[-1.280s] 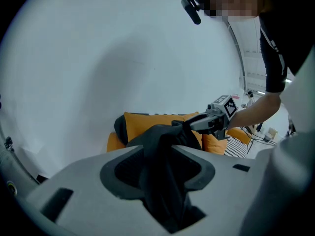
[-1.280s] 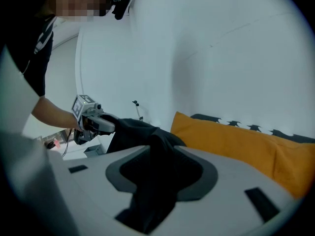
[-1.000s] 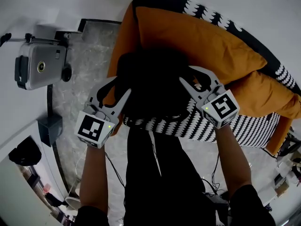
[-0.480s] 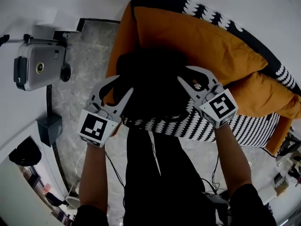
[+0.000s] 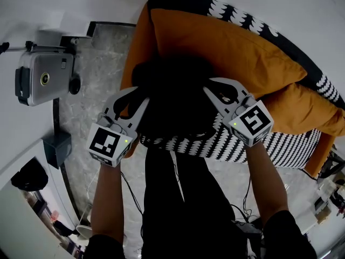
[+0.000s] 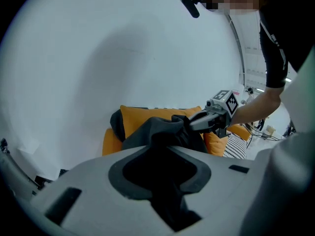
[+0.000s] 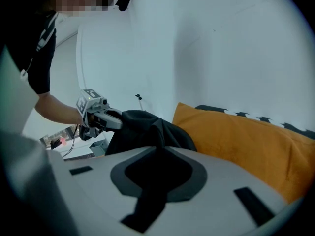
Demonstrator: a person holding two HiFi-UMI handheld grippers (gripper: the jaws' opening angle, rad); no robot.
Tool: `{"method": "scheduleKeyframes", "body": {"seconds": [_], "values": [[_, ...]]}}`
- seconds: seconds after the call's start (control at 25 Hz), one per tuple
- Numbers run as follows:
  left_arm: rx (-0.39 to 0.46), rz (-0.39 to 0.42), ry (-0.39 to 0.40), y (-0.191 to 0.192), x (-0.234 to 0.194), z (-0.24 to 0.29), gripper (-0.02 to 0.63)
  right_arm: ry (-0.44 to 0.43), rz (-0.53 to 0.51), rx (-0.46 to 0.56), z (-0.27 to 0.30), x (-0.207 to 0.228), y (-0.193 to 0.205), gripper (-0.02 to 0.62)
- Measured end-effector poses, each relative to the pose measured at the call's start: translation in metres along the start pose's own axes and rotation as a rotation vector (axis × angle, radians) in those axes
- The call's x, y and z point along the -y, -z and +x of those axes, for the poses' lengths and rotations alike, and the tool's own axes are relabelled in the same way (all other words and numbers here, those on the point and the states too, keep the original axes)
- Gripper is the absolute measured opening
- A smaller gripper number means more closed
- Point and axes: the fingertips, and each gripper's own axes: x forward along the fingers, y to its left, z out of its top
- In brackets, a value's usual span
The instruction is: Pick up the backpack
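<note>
Backpack (image 5: 172, 90) of soft, crumpled black fabric slumps on the seat of a sofa (image 5: 280, 144) draped in a black-and-white scallop-patterned cover, against the sofa's plump orange back cushion (image 5: 232, 47). The sofa stands by a plain white wall (image 5: 48, 4) on a grey, marble-veined floor (image 5: 102, 69). Off the sofa's left end sits a boxy silver-grey case (image 5: 46, 80) with a round fitting on its face. A person in black, forearms bare, stands at the sofa's front edge. The white plastic left gripper (image 5: 137, 99) is closing on the side of the backpack nearest the sofa's left end, with dark cloth bunched between its jaws. The white plastic right gripper (image 5: 213, 88) is closing on the opposite side, toward the sofa's cushion, and likewise pinches a fold of black fabric. Each gripper carries a cube printed with square black-and-white markers.
</note>
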Motion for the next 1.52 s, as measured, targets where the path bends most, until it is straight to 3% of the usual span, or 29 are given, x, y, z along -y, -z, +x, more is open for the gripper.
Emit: {"method": "scheduleKeyframes", "body": {"seconds": [0.24, 0.48, 0.6, 0.76, 0.92, 1.52], "values": [[0.03, -0.073, 0.01, -0.004, 0.013, 0.002, 0.084, -0.014, 0.013, 0.04, -0.024, -0.006, 0.003, 0.043], [0.075, -0.146, 0.017, 0.006, -0.009, -0.008, 0.066, 0.006, 0.068, 0.072, -0.009, -0.014, 0.002, 0.038], [0.103, -0.172, 0.022, 0.004, -0.001, -0.01, 0.063, 0.012, 0.076, 0.099, -0.018, -0.016, 0.001, 0.037], [0.117, -0.191, 0.024, 0.011, -0.012, -0.022, 0.057, 0.013, 0.108, 0.109, -0.005, -0.027, -0.002, 0.037], [0.135, -0.18, 0.034, 0.005, 0.014, -0.027, 0.054, 0.021, 0.141, 0.134, -0.031, -0.034, 0.003, 0.037], [0.137, -0.248, 0.042, 0.018, 0.037, -0.065, 0.043, 0.003, 0.136, 0.114, -0.048, -0.081, 0.008, 0.035]]}}
